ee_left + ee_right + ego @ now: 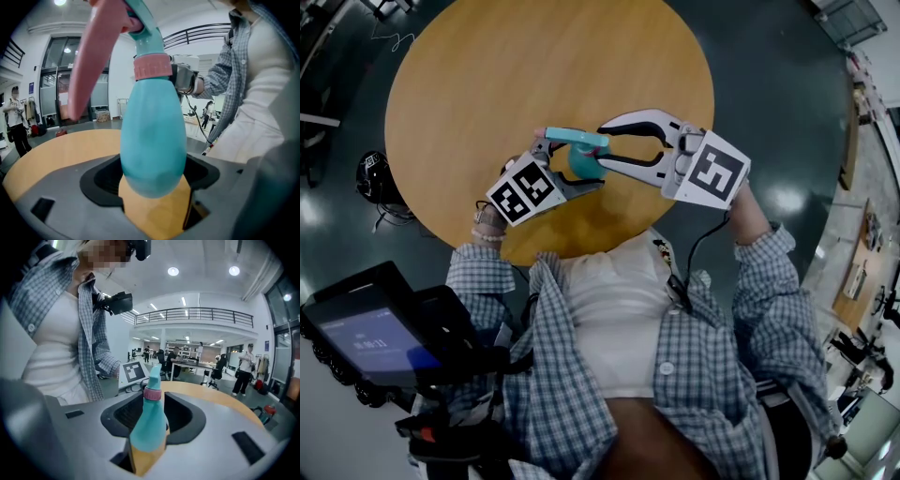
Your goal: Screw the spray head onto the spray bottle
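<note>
Left gripper (152,177) and right gripper (153,422) clasp teal spray bottle (152,136).

round tan wooden table (487,84), on dark glossy floor (769,84)

Bottle (152,140) sits between the jaws of the left gripper (153,176), spray head (143,35) above and beyond their tips. Right gripper (152,420) closes on the same bottle from the opposite side. Table (56,145) lies below both jaw pairs.
</note>
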`<action>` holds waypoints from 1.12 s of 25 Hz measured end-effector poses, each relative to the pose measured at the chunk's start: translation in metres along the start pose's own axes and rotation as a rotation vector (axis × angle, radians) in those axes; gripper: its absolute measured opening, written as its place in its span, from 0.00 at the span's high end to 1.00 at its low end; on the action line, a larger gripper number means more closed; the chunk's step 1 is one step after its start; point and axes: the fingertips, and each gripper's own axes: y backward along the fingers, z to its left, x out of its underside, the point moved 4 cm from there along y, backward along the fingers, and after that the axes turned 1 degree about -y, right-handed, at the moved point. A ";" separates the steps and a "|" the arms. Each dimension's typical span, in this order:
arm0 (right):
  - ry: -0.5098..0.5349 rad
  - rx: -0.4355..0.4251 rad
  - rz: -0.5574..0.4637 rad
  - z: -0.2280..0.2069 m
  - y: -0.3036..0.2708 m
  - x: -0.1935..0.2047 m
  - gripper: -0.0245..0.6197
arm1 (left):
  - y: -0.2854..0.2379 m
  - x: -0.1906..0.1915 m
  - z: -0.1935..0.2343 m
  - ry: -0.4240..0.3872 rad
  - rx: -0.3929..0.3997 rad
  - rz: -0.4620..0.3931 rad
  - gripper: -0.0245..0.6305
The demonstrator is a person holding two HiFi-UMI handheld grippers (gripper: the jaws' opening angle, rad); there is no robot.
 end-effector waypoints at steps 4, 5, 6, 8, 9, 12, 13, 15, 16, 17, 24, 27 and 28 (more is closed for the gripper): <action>-0.056 -0.156 0.066 -0.001 0.001 -0.001 0.78 | 0.001 -0.003 -0.005 -0.056 0.052 0.025 0.34; -0.061 -0.191 0.078 0.000 0.000 -0.002 0.78 | 0.000 -0.003 -0.007 -0.064 0.067 0.029 0.34; -0.062 -0.226 0.088 0.002 -0.001 -0.003 0.78 | 0.000 -0.004 -0.009 -0.072 0.083 0.033 0.34; -0.064 -0.295 0.099 0.006 -0.003 -0.004 0.78 | -0.002 -0.003 -0.016 -0.089 0.121 0.045 0.34; -0.068 -0.330 0.103 0.009 -0.004 -0.005 0.78 | -0.003 -0.001 -0.019 -0.099 0.142 0.054 0.34; -0.065 -0.401 0.114 0.015 -0.007 -0.004 0.78 | -0.006 0.004 -0.028 -0.124 0.173 0.076 0.34; -0.058 -0.409 0.108 0.015 -0.007 -0.004 0.77 | -0.006 0.004 -0.028 -0.120 0.170 0.073 0.34; -0.039 -0.401 0.076 0.013 -0.006 -0.005 0.77 | -0.004 0.004 -0.026 -0.097 0.153 0.057 0.34; -0.024 -0.384 0.057 0.012 -0.005 -0.006 0.77 | -0.003 0.003 -0.024 -0.089 0.141 0.048 0.34; -0.008 -0.359 0.040 0.011 -0.004 -0.006 0.77 | -0.002 0.002 -0.022 -0.086 0.130 0.041 0.34; 0.033 -0.097 -0.015 0.008 -0.005 -0.003 0.77 | 0.001 -0.002 -0.008 -0.052 0.047 0.027 0.34; 0.076 0.026 -0.004 0.011 -0.006 0.003 0.77 | -0.001 0.003 -0.005 -0.043 0.001 0.046 0.34; 0.092 0.066 0.004 0.012 -0.006 0.005 0.77 | -0.003 0.006 -0.004 -0.044 -0.015 0.056 0.34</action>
